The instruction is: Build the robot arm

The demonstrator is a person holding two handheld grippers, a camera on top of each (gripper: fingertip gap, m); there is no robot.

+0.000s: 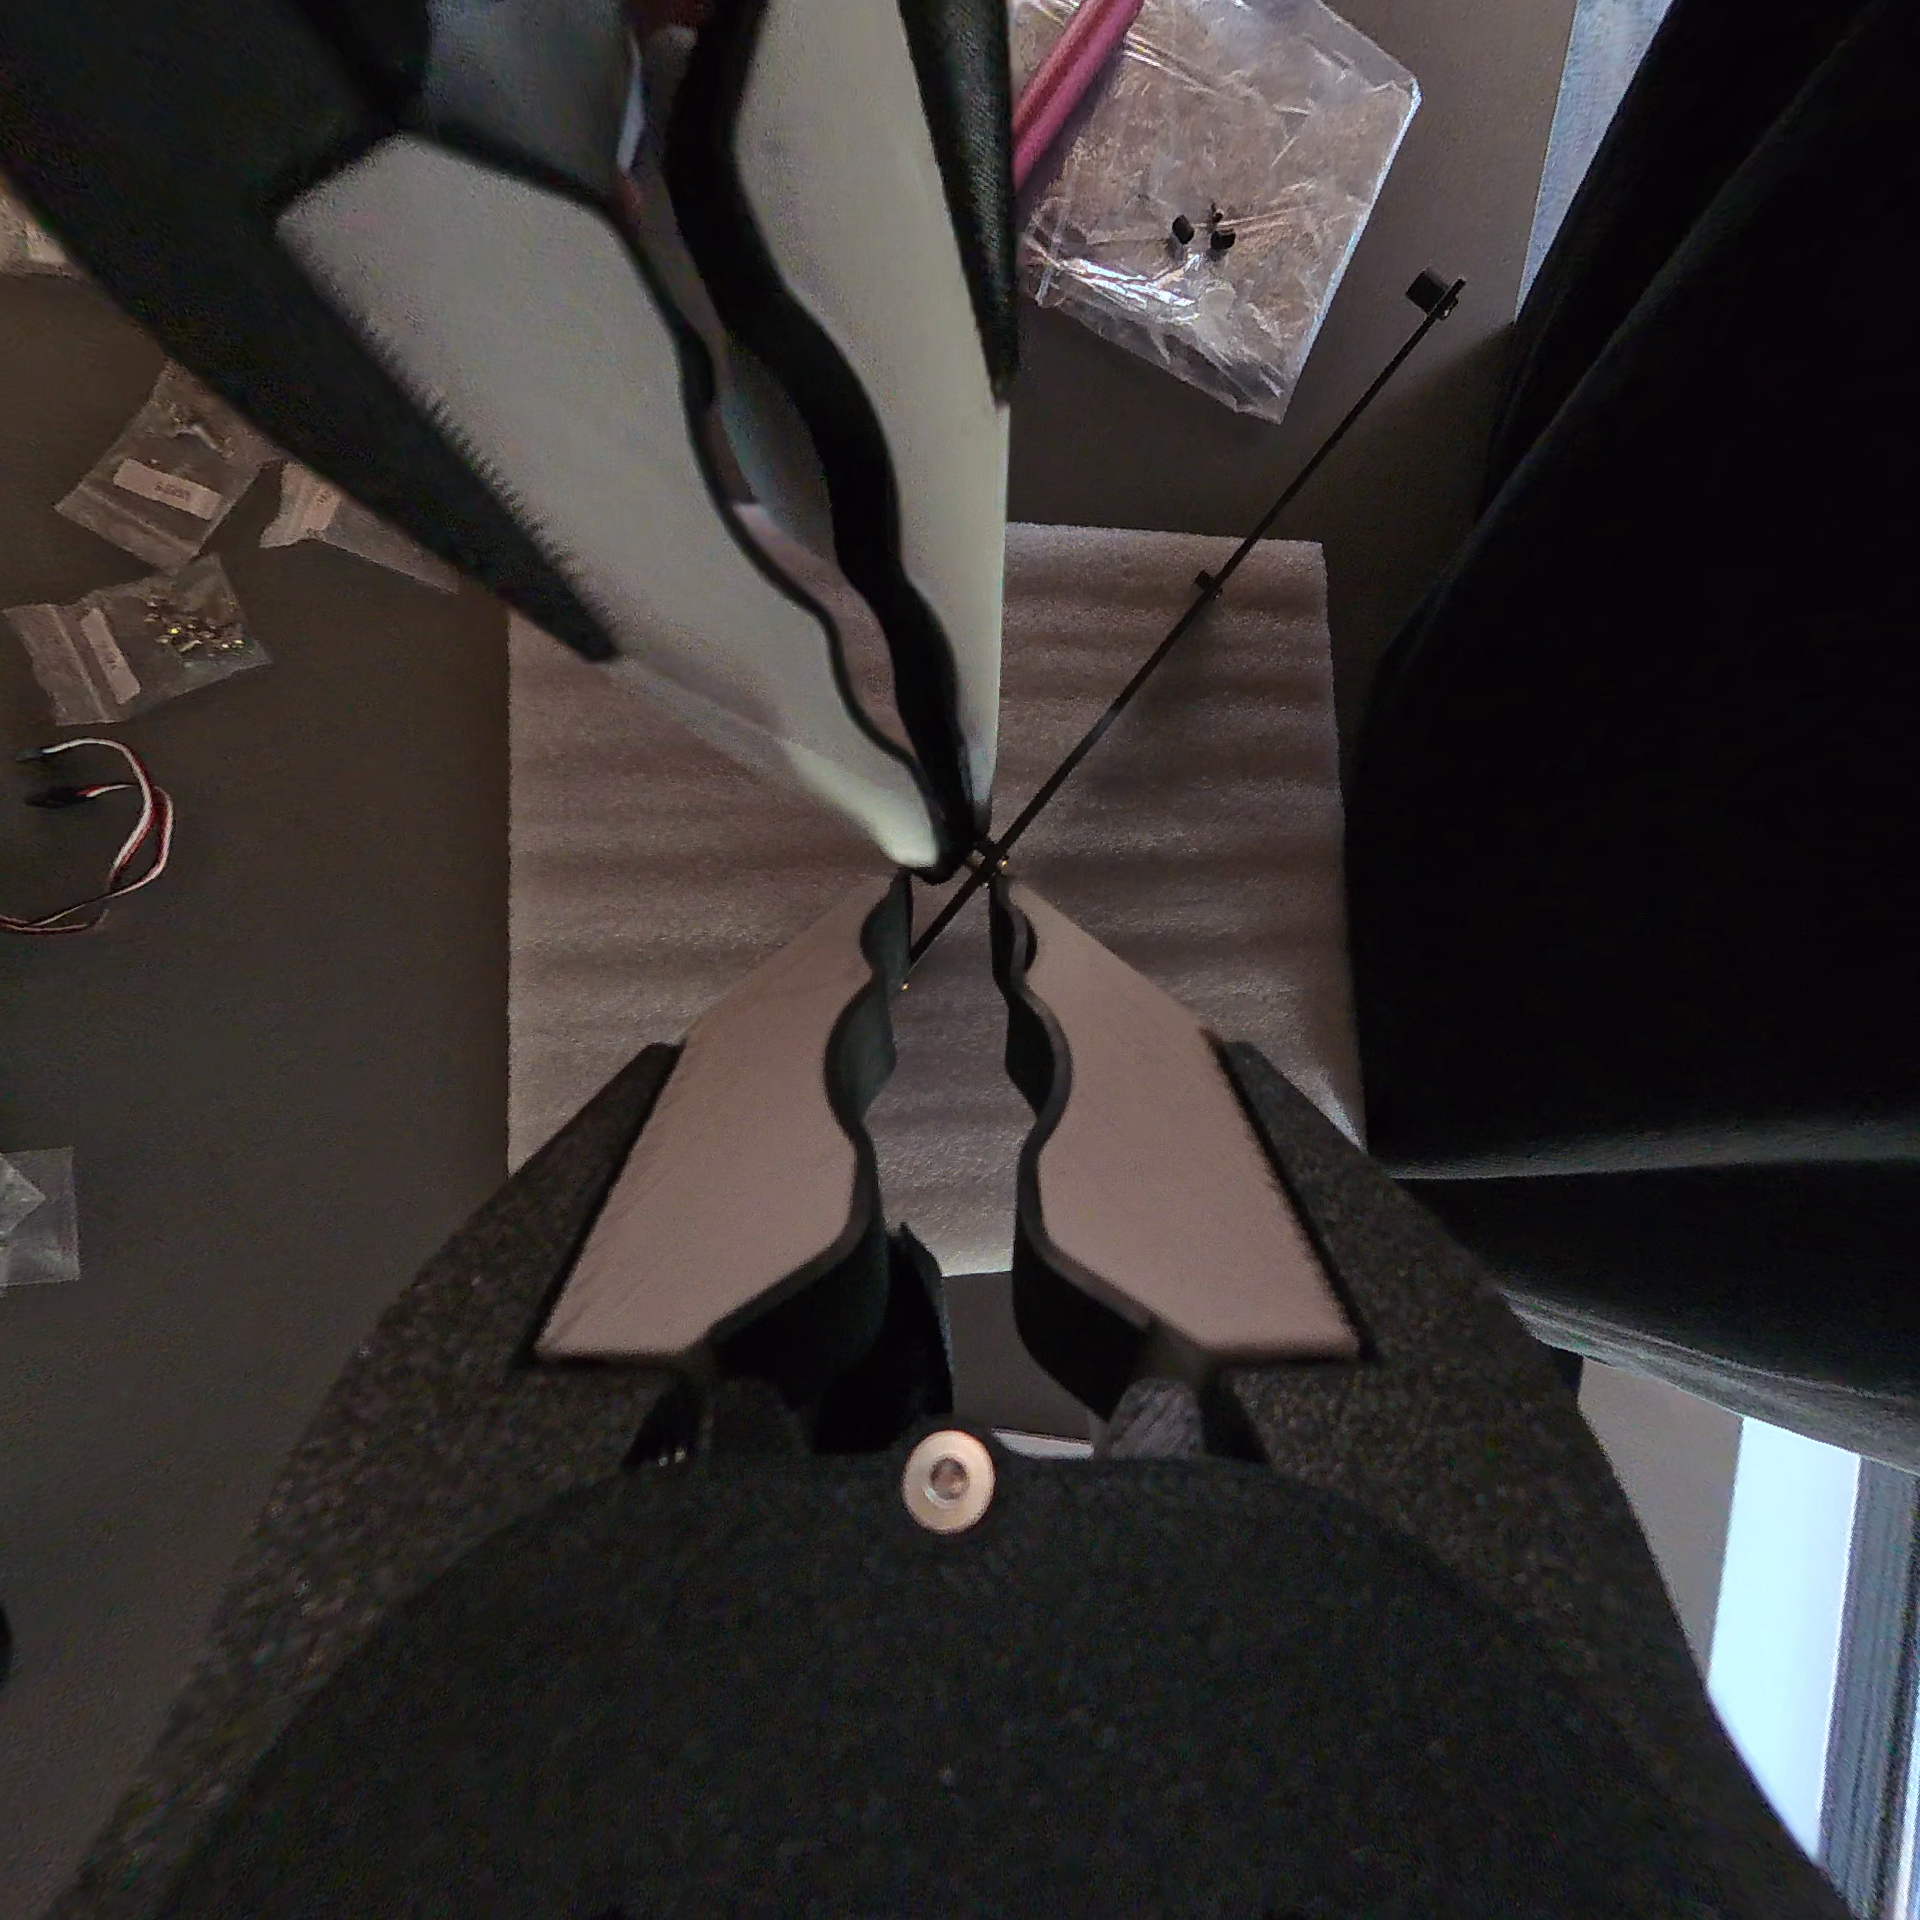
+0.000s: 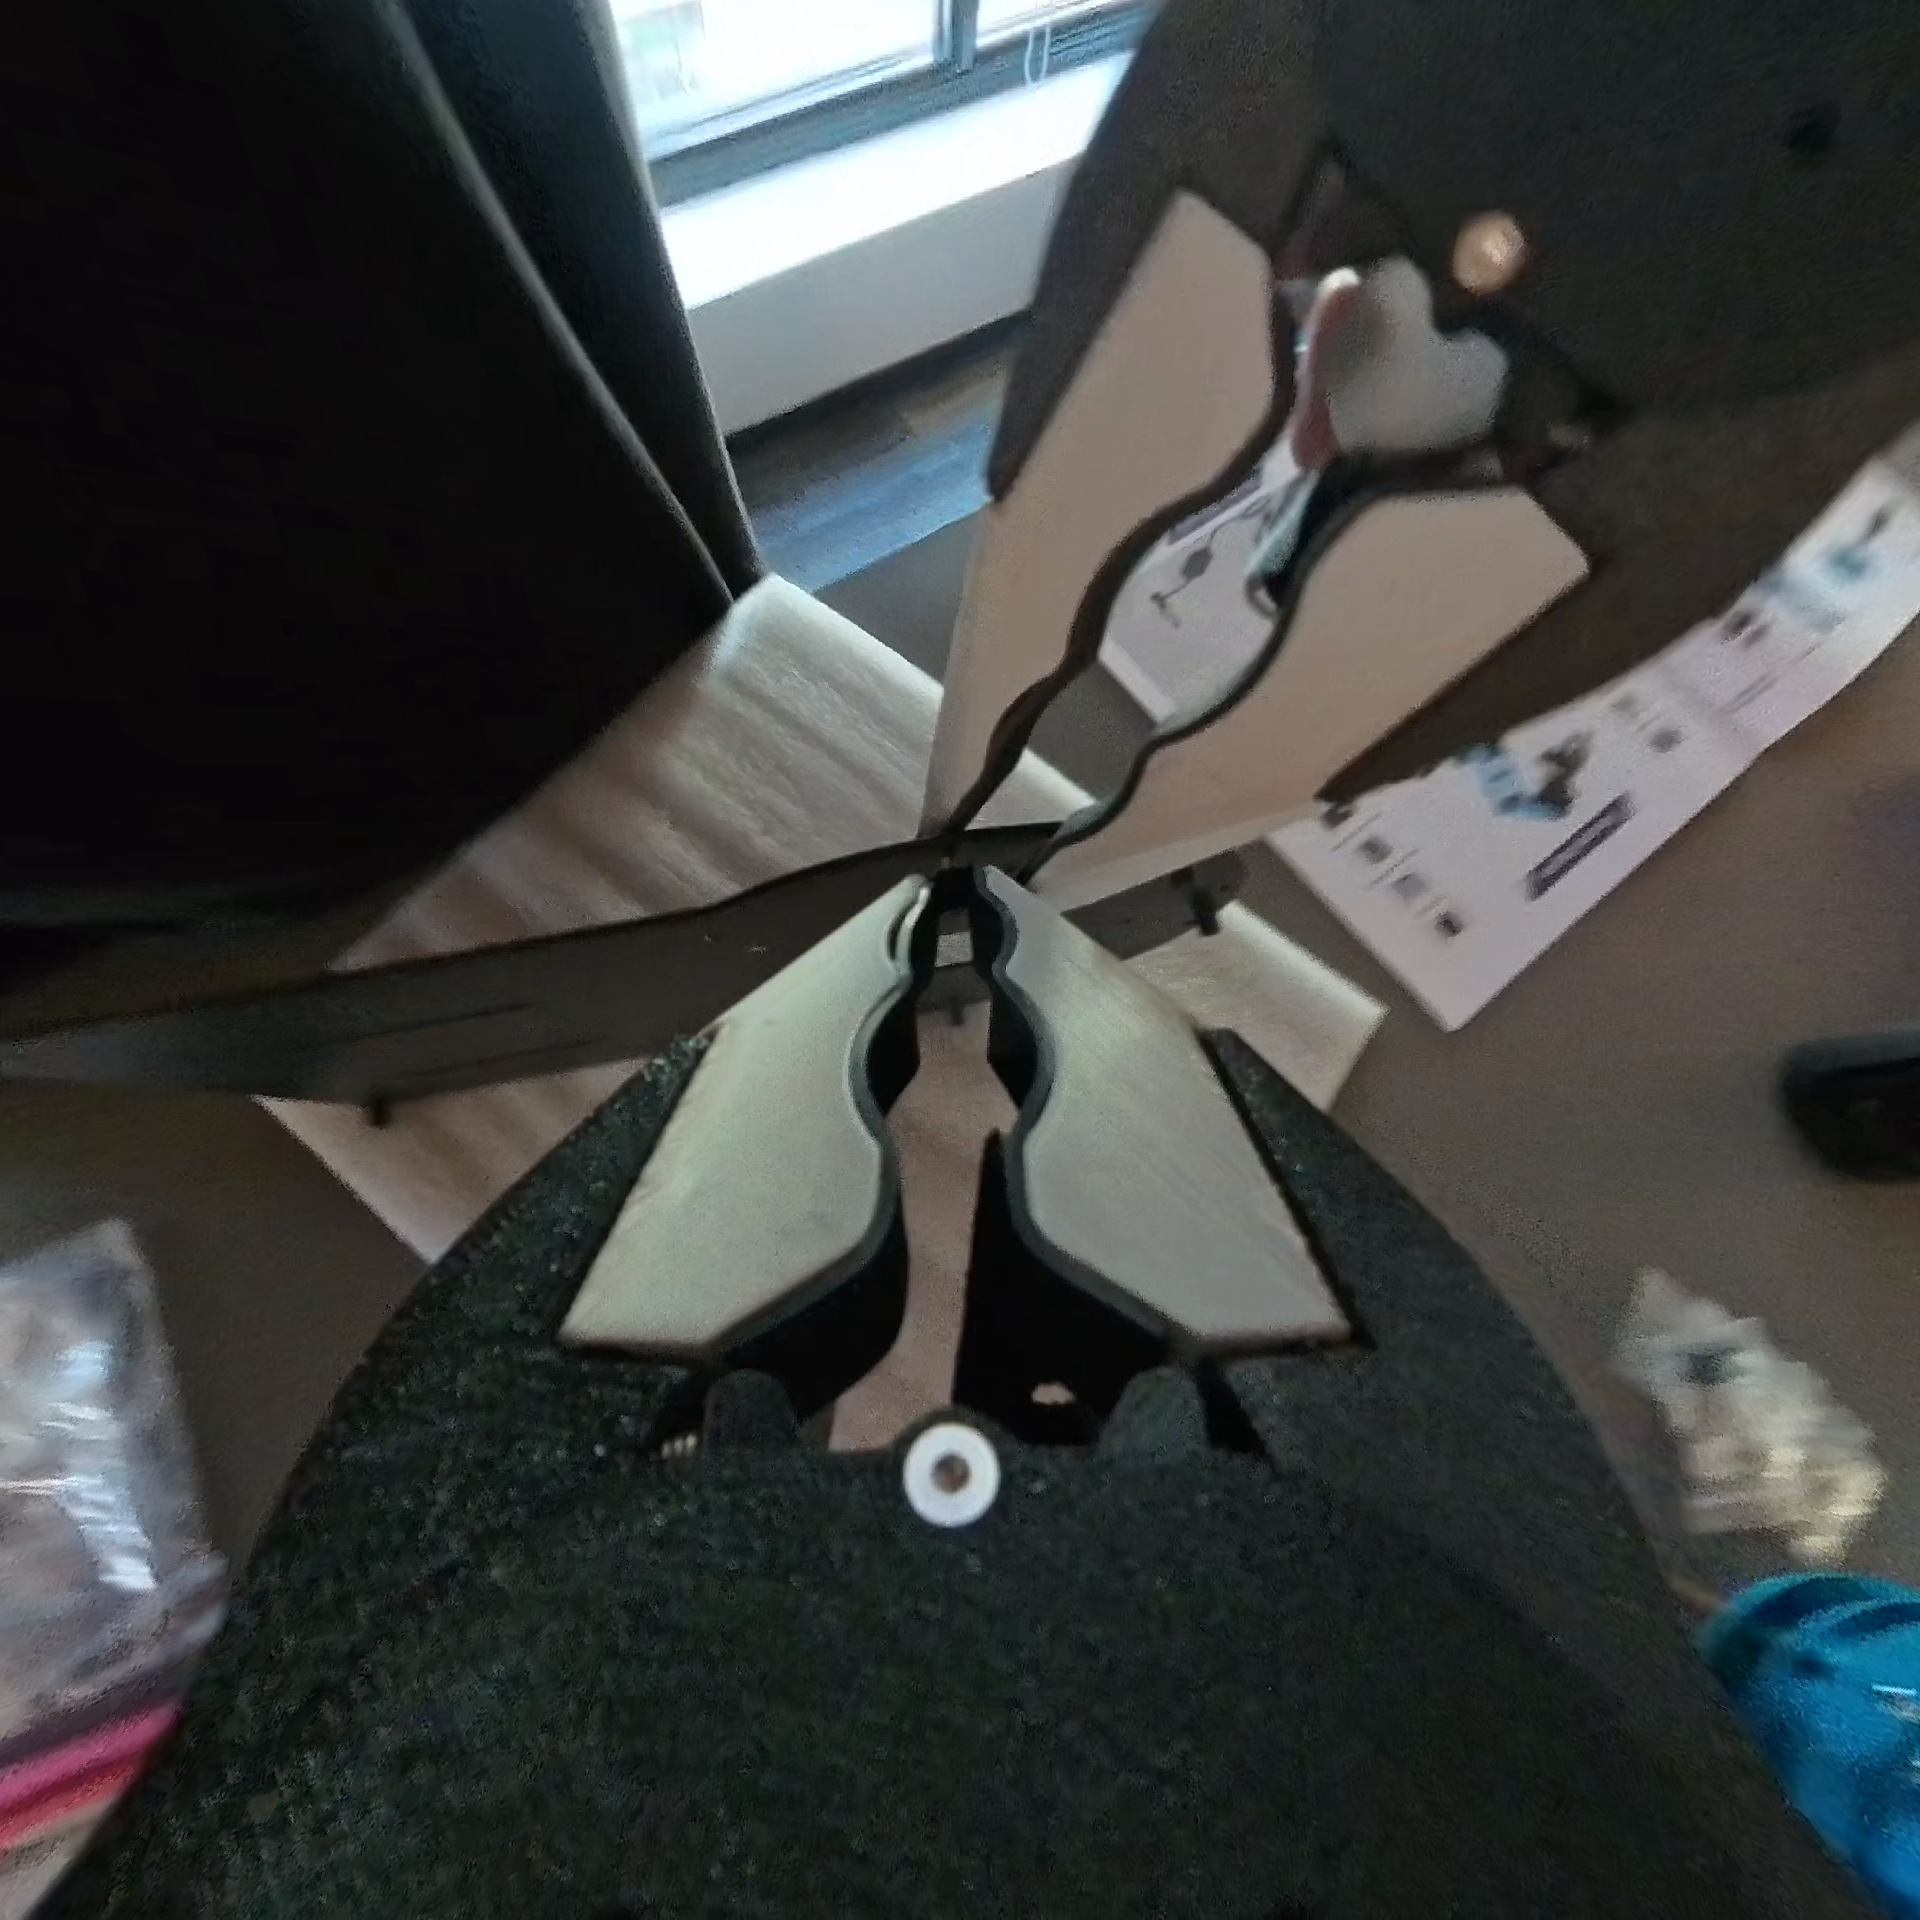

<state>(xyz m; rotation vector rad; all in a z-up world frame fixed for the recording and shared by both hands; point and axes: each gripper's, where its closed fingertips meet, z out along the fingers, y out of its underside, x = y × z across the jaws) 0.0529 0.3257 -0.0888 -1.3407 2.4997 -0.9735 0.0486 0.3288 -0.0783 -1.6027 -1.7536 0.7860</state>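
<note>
- On a grey-brown surface (image 1: 312, 1039) lies a white foam sheet (image 1: 644, 831); a dark curtain (image 1: 1662, 727) hangs beside it, with a bright window (image 2: 831, 125) behind.
- Left gripper (image 1: 948, 891) points down over the foam – jaws slightly apart, with a thin black cable tie (image 1: 1226, 613) slanting across between the tips; cannot tell if they touch it.
- Right gripper (image 2: 951, 883) comes in from the opposite side, tips nearly meeting the left's – jaws narrowly spread at the same strip, grip unclear.
- Clear plastic bag (image 1: 1216, 197) holds small black parts, pink tubing beside them; small zip bags (image 1: 145, 634) hold tiny hardware.
- Printed instruction sheet (image 2: 1662, 727) lies flat; red-white wire (image 1: 125, 831) nearby.
</note>
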